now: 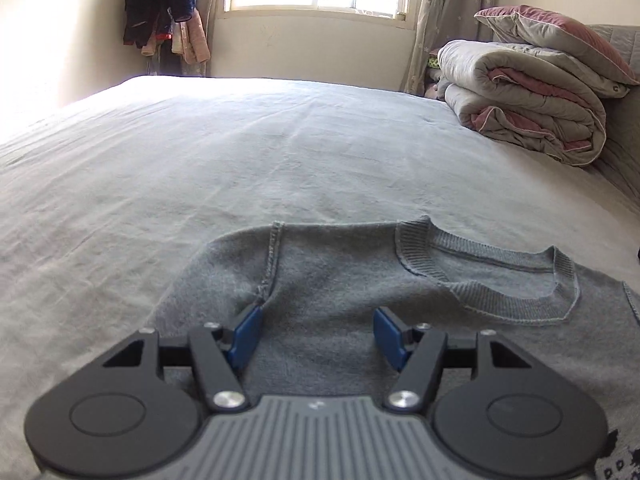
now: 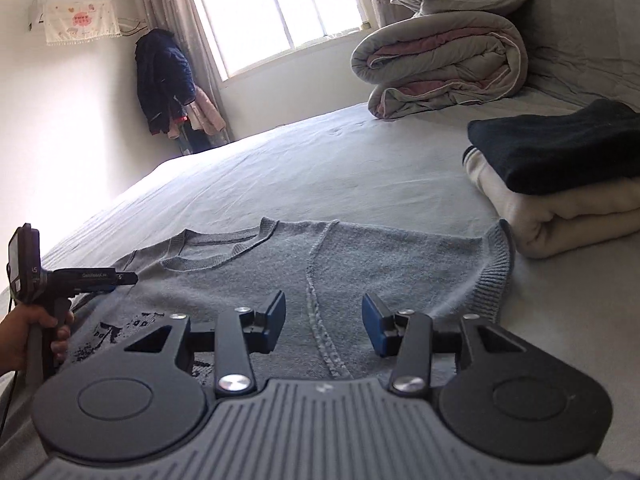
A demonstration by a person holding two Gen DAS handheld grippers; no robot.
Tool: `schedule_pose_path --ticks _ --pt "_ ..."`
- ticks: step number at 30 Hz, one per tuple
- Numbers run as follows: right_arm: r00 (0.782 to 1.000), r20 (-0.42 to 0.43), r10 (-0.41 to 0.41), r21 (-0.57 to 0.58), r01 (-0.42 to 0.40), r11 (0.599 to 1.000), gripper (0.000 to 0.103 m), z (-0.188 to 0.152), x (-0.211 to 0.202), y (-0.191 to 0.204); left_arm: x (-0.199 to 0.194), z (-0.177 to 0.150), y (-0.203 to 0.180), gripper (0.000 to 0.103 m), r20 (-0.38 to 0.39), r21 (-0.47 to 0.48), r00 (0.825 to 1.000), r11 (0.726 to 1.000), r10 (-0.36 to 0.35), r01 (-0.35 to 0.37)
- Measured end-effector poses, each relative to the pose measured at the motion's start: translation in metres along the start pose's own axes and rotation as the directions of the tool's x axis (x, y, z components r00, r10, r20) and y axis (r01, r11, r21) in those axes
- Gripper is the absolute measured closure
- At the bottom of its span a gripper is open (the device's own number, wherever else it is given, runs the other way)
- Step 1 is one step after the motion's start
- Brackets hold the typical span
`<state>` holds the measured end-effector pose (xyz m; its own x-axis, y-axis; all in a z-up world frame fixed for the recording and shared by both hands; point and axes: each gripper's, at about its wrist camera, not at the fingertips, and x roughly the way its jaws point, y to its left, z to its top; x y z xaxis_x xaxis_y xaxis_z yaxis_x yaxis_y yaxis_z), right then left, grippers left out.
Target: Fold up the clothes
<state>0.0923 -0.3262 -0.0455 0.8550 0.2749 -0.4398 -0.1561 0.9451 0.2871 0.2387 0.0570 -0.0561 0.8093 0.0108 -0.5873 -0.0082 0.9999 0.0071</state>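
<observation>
A grey sweater [image 2: 360, 264] lies flat on the bed [image 2: 320, 168], in the lower middle of both views; its ribbed collar [image 1: 492, 280] points toward the window side, and a dark print [image 2: 112, 332] shows on the cloth at the lower left of the right wrist view. The left gripper [image 1: 318, 334] is over the sweater near the shoulder seam [image 1: 272, 264], its blue pads [image 1: 246, 334] spread wide apart with nothing between them; the right gripper [image 2: 324, 322] is over the other shoulder seam [image 2: 320, 320], also spread and empty. At the left edge of the right wrist view a hand [image 2: 28, 336] grips the handle of the left gripper. To the right of the sweater, just beside its ribbed edge, is a stack of folded clothes [image 2: 568, 184], dark on top of cream; farther back in the upper right lies a rolled quilt [image 2: 440, 64]; coats [image 2: 164, 80] hang in the corner near the window [image 2: 276, 4].
</observation>
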Motion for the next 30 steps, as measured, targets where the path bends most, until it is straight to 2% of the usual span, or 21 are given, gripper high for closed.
schedule_pose_path --ticks 1,3,6,10,13,15,17,19,20,22,23,26,27,30 --pt "1.000 -0.011 0.011 -0.039 -0.012 0.999 0.056 0.003 0.007 0.008 0.006 0.003 0.003 0.039 0.001 0.033 0.999 0.999 0.042 -0.042" --pt "0.999 -0.028 0.034 -0.111 -0.037 0.993 0.056 0.008 0.019 0.026 0.017 0.008 0.014 0.031 0.010 0.049 0.995 0.994 0.099 -0.100" --pt "0.994 -0.046 0.096 -0.214 -0.104 0.971 0.056 0.015 0.038 0.057 0.013 0.017 0.041 0.028 -0.002 -0.077 0.991 0.988 0.133 -0.133" --pt "0.975 -0.109 0.192 -0.304 -0.216 0.928 0.056 0.021 0.066 0.098 -0.016 0.008 0.081 0.028 -0.032 -0.201 0.995 0.975 0.091 -0.096" --pt "0.956 -0.174 0.238 -0.277 -0.279 0.920 0.056 0.026 0.087 0.116 -0.038 0.001 0.111 0.028 -0.050 -0.293 0.997 0.953 0.058 -0.070" --pt "0.941 -0.216 0.261 -0.234 -0.310 0.922 0.056 0.029 0.102 0.127 -0.050 -0.006 0.136 0.030 -0.079 -0.383 0.997 0.923 0.014 -0.043" --pt "0.928 -0.247 0.278 -0.174 -0.325 0.930 0.056 0.031 0.116 0.137 -0.057 -0.014 0.160 0.031 -0.113 -0.491 0.992 0.871 -0.065 0.001" --pt "0.921 -0.271 0.282 -0.122 -0.323 0.938 0.056 0.032 0.125 0.144 -0.058 -0.022 0.177 0.035 -0.138 -0.583 0.978 0.811 -0.154 0.045" --pt "0.918 -0.281 0.280 -0.098 -0.318 0.943 0.056 0.032 0.128 0.146 -0.059 -0.026 0.180 0.040 -0.147 -0.609 0.972 0.791 -0.184 0.057" --pt "0.913 -0.299 0.278 -0.051 -0.307 0.950 0.056 0.033 0.134 0.151 -0.059 -0.029 0.182 0.045 -0.177 -0.638 0.956 0.767 -0.233 0.069" --pt "0.911 -0.305 0.277 -0.032 -0.301 0.953 0.056 0.033 0.136 0.154 -0.059 -0.028 0.181 0.049 -0.197 -0.640 0.948 0.765 -0.251 0.070" --pt "0.912 -0.288 0.292 0.024 -0.298 0.954 0.056 0.035 0.140 0.165 -0.058 -0.028 0.177 0.049 -0.202 -0.660 0.930 0.744 -0.308 0.103" --pt "0.911 -0.275 0.307 0.051 -0.305 0.951 0.056 0.035 0.142 0.168 -0.056 -0.030 0.175 0.049 -0.192 -0.670 0.923 0.732 -0.332 0.124" --pt "0.909 -0.231 0.348 0.129 -0.325 0.937 0.056 0.036 0.147 0.179 -0.044 -0.042 0.164 0.053 -0.133 -0.709 0.894 0.672 -0.427 0.215"
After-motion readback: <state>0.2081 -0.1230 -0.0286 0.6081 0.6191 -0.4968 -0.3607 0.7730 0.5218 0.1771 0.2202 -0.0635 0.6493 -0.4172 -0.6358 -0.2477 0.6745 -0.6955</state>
